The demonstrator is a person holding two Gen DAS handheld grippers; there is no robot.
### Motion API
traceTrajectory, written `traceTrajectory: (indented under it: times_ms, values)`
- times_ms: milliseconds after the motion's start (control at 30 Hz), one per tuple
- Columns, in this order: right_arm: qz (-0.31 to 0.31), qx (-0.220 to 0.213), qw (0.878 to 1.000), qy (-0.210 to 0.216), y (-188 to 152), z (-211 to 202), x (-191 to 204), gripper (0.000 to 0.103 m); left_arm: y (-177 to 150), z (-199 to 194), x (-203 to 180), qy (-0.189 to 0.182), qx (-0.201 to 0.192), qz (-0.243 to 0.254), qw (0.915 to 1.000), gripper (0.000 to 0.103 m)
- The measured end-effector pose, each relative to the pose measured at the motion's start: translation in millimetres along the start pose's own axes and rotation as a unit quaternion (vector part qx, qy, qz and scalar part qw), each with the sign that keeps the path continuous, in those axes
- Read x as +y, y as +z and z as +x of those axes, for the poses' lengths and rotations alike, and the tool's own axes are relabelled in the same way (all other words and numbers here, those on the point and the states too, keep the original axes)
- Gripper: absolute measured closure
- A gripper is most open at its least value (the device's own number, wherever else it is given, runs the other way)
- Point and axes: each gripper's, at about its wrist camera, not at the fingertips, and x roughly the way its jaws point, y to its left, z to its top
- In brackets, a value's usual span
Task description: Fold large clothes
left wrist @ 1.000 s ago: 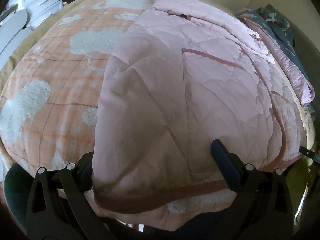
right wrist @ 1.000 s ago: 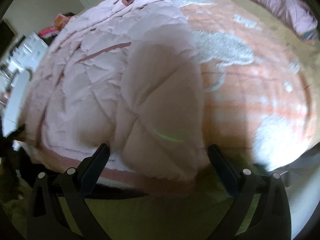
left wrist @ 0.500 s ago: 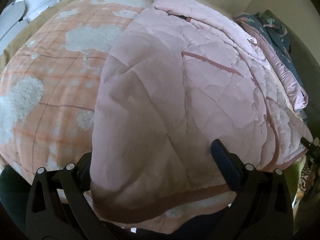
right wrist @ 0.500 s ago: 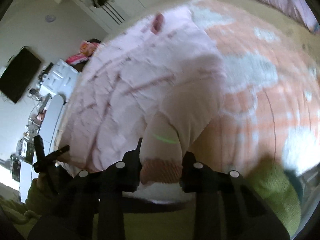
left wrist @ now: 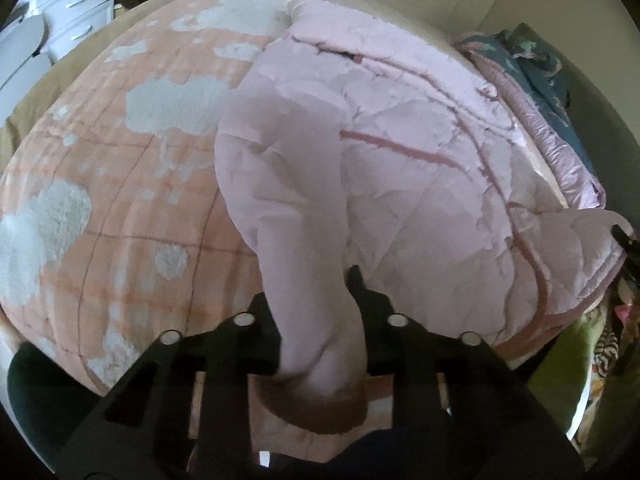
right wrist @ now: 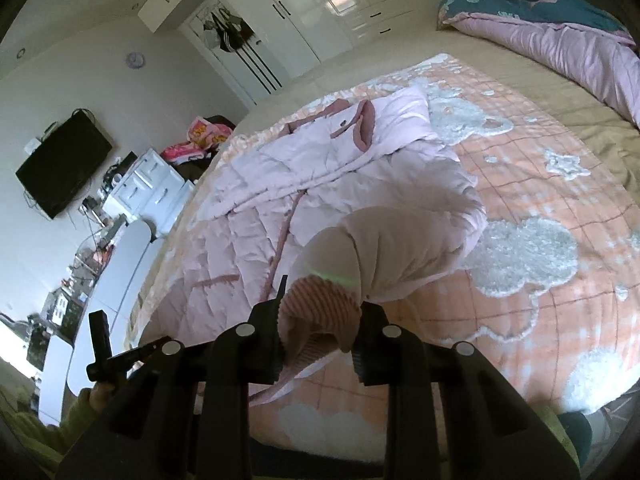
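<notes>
Left wrist view: the left gripper point(left wrist: 316, 320), angled downward, has just closed and clamps a sleeve of the pink quilted jacket point(left wrist: 420, 168), spread on the peach blanket point(left wrist: 120, 208) near its front edge.

Right wrist view: the right gripper point(right wrist: 320, 336) clamps the ribbed cuff point(right wrist: 320, 312), raised off the blanket; a television point(right wrist: 60, 164) appears only here.

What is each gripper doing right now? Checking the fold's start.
Left gripper: just closed, shut on the pink jacket.
Right gripper: shut on its ribbed cuff.
</notes>
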Motion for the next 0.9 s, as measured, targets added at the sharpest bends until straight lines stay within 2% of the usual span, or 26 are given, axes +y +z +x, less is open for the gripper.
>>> traceTrajectory:
  times_ms: [167, 400, 600, 900]
  values:
    - [0.016, -0.005, 1.0, 0.007, 2, 1, -4, 0.079, 15, -13, -13, -0.02, -0.029, 0.018, 0.9992, 0.094]
    - [0.042, -0.016, 0.999, 0.015, 14, -3, -8, 0.08, 55, -38, -29, -0.054, -0.083, 0.02, 0.9949, 0.095]
    - [0.035, -0.033, 0.999, 0.018, 38, -10, 2, 0.081, 87, -53, -42, -0.06, -0.113, 0.029, 0.9913, 0.095]
    - [0.002, -0.072, 0.997, 0.022, 74, -28, 24, 0.082, 118, -69, -51, -0.06, -0.136, 0.035, 0.9882, 0.094]
